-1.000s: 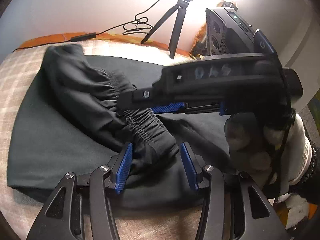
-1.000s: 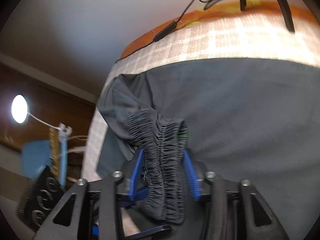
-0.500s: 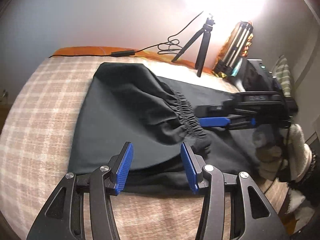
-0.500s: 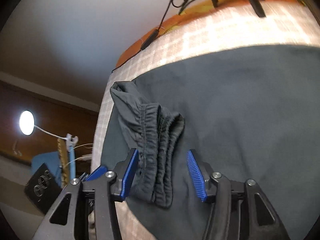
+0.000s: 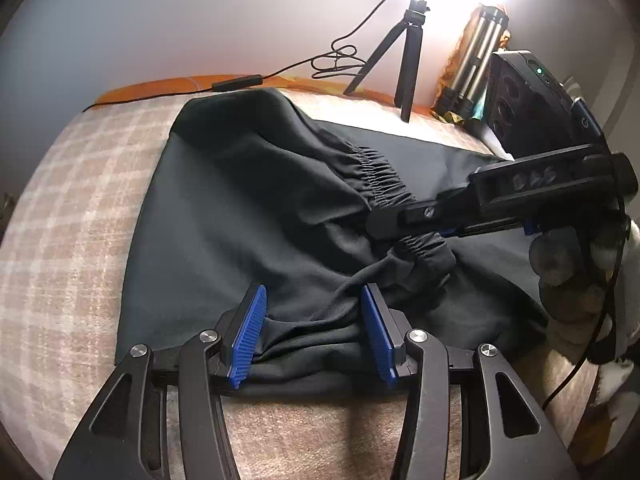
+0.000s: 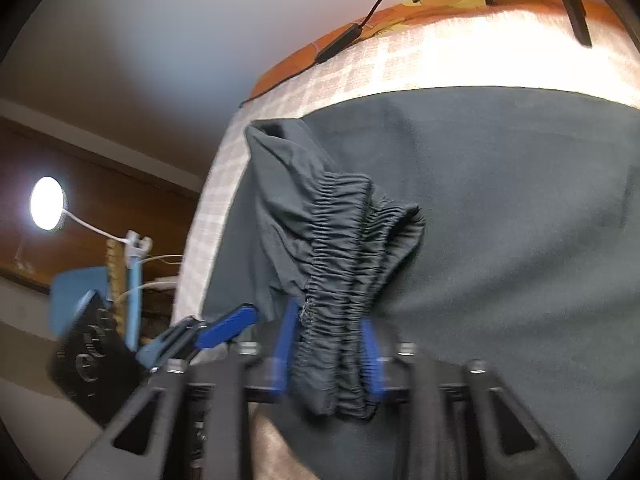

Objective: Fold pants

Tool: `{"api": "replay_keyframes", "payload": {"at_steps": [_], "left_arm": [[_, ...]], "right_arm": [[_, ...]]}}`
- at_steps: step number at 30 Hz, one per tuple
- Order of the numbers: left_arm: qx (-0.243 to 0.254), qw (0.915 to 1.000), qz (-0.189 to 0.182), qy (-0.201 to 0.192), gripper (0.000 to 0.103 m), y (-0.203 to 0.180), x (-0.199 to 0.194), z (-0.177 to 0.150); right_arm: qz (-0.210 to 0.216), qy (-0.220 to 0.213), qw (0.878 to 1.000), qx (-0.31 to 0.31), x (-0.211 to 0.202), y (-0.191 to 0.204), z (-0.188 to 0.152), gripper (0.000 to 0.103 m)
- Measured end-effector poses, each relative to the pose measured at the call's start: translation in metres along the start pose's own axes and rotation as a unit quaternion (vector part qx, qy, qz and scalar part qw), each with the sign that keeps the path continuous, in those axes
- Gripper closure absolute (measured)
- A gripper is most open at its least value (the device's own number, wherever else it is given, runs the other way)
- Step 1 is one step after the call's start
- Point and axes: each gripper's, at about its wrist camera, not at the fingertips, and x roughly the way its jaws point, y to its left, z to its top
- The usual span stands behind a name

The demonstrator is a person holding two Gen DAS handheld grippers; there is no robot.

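Black pants (image 5: pixel 248 216) lie on a plaid-covered bed, one part folded back over the rest. My left gripper (image 5: pixel 316 336) is open, its blue pads on either side of a bunch of pants fabric at the near edge. My right gripper (image 6: pixel 328 356) is shut on the gathered elastic waistband (image 6: pixel 344 264); in the left wrist view it (image 5: pixel 404 236) comes in from the right, clamped on the waistband (image 5: pixel 380 176). The left gripper's blue pad (image 6: pixel 228 326) shows at lower left in the right wrist view.
The plaid bed cover (image 5: pixel 68 216) spreads to the left and front. A black tripod (image 5: pixel 404 52) and a cable (image 5: pixel 336 60) stand at the far edge by the wall, with a second tripod (image 5: pixel 480 60) beside them. A lamp (image 6: pixel 48 204) glows off the bed.
My right gripper has closed on the waistband, having been open around it half a second ago. My left gripper has moved forward so fabric now lies between its open pads.
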Motion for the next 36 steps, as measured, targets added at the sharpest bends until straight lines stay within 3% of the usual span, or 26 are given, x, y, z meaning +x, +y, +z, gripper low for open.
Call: {"api": "replay_keyframes", "payload": {"at_steps": [5, 12, 17, 23, 36], "left_arm": [[-0.029, 0.9993, 0.001, -0.022, 0.056, 0.005, -0.020, 0.005], [-0.024, 0.9983, 0.028, -0.046, 0.056, 0.008, -0.053, 0.005], [-0.020, 0.9985, 0.028, -0.042, 0.056, -0.002, -0.043, 0.004], [0.022, 0.9989, 0.028, -0.030, 0.056, -0.032, -0.028, 0.007], [0.065, 0.9977, 0.005, -0.016, 0.056, -0.094, -0.014, 0.017]], "right_arm": [[0.003, -0.041, 0.999, 0.007, -0.029, -0.008, -0.004, 0.088], [-0.013, -0.074, 0.997, 0.019, -0.072, -0.025, 0.000, 0.088], [-0.034, -0.074, 0.996, 0.020, -0.096, -0.043, -0.011, 0.088], [-0.058, -0.075, 0.995, 0.032, -0.129, -0.074, -0.025, 0.088], [-0.120, -0.125, 0.983, 0.054, -0.229, -0.128, -0.058, 0.088]]}}
